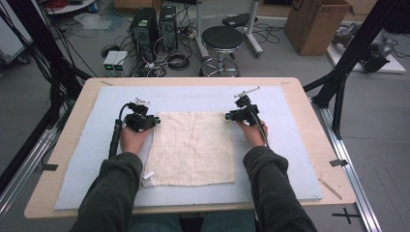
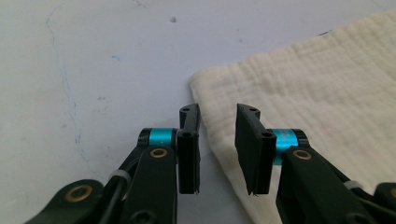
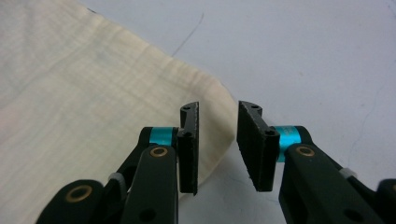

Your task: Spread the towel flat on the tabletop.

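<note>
A cream waffle-weave cloth [image 1: 193, 147] lies flat and square on the pale blue mat [image 1: 96, 140]. My left gripper [image 1: 157, 119] sits at the cloth's far left corner; in the left gripper view the gripper [image 2: 218, 128] is open, its jaws straddling the cloth [image 2: 299, 88] edge just below the corner. My right gripper [image 1: 227, 116] is at the far right corner; in the right gripper view the gripper [image 3: 218, 128] is open too, with the cloth [image 3: 84, 107] edge lying between its jaws.
The mat covers a wooden table [image 1: 309, 125]. A small white tag [image 1: 148, 175] sticks out at the cloth's near left corner. Beyond the table stand a black stool [image 1: 221, 41], computer towers [image 1: 153, 26], cables and a cardboard box [image 1: 316, 24].
</note>
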The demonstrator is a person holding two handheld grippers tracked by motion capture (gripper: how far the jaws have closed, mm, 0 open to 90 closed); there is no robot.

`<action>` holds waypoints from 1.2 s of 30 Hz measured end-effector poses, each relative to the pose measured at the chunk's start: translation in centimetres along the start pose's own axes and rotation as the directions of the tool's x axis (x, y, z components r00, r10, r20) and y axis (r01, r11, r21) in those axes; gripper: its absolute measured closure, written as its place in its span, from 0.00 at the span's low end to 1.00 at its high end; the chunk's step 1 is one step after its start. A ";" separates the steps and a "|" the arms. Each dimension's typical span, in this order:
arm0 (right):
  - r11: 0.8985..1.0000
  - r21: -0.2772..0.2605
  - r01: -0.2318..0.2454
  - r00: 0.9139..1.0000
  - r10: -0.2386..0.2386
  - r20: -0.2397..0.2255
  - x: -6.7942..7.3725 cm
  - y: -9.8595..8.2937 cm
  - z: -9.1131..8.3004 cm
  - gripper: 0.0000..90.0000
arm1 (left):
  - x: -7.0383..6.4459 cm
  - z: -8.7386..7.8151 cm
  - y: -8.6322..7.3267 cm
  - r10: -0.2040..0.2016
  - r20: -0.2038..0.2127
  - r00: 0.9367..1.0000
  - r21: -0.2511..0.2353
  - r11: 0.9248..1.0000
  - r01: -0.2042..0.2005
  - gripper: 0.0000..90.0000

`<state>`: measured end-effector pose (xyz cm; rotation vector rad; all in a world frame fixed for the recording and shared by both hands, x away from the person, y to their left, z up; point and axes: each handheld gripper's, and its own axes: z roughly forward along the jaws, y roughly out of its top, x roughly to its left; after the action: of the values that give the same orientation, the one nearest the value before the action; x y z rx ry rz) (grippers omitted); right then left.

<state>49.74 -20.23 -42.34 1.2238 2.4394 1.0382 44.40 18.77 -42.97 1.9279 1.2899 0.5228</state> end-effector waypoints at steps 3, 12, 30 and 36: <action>1.000 -0.019 0.002 1.000 -0.002 -0.004 0.1 0.1 -0.6 0.75 | -0.3 -0.4 0.1 0.001 0.017 1.000 -0.016 1.000 -0.001 0.76; 0.998 -0.054 0.035 0.999 -0.037 -0.039 1.3 0.5 -2.6 0.66 | -0.5 -2.3 0.1 0.030 0.067 0.997 -0.070 0.997 -0.025 0.72; 0.992 -0.115 0.060 0.993 -0.071 -0.095 2.7 -0.5 -4.4 0.49 | 0.7 -5.6 -1.4 0.039 0.127 0.991 -0.136 0.991 -0.021 0.62; 0.989 -0.131 0.073 0.993 -0.084 -0.082 2.3 -0.4 -4.7 0.49 | 1.0 -5.3 -1.2 0.042 0.125 0.991 -0.124 0.992 -0.026 0.59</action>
<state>45.78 -20.98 -38.93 1.0546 2.4204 1.2285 40.48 21.85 -40.62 1.8532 1.1205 0.4762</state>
